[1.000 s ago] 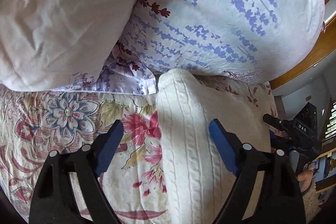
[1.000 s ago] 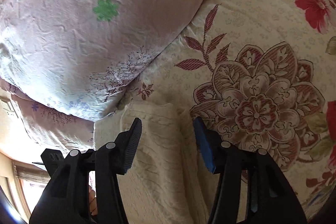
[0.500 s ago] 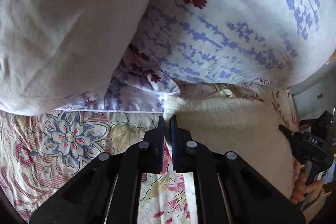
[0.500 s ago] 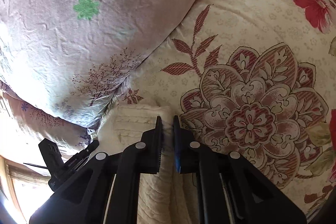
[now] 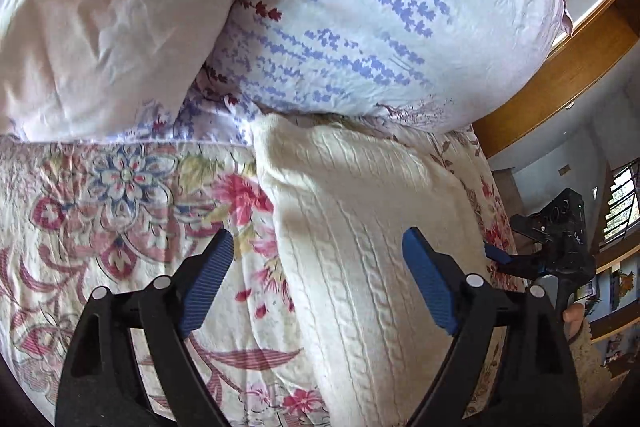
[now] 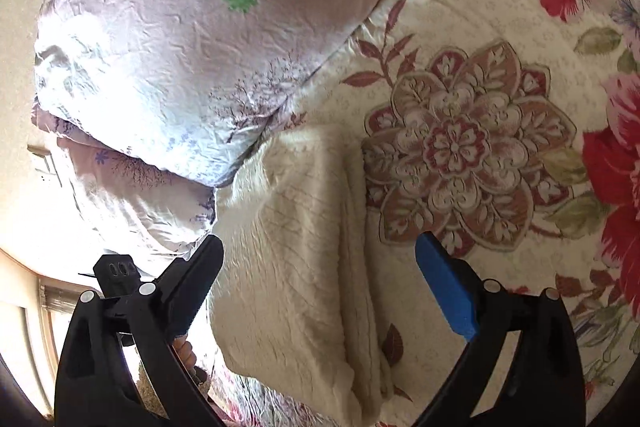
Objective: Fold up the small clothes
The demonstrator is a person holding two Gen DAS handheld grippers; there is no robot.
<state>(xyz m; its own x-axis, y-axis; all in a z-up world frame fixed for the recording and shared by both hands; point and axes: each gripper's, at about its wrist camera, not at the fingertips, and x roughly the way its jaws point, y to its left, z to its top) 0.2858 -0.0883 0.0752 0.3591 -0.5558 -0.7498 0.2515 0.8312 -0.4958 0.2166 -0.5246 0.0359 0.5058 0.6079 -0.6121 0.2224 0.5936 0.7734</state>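
Cream knitwear [image 5: 360, 227] lay folded on the flowered bedspread [image 5: 120, 195] just under the pillows [image 5: 360, 7] in the left wrist view, the left gripper [image 5: 318, 267] opening wide above it, gripping nothing. From the right wrist, the right gripper [image 6: 320, 275] likewise spread its jaws over the folded garment's edge, pads clear of the cloth.

We see a cream cable-knit sweater [image 5: 360, 227] on a cream bedspread [image 6: 480, 27] printed with red, pink and maroon flowers. One white pillow [image 5: 380, 7] carries blue and dark red sprigs, and a pale pink pillow [image 6: 180, 27] has a green flower. The grippers' pads [image 5: 208, 279] are blue on black.
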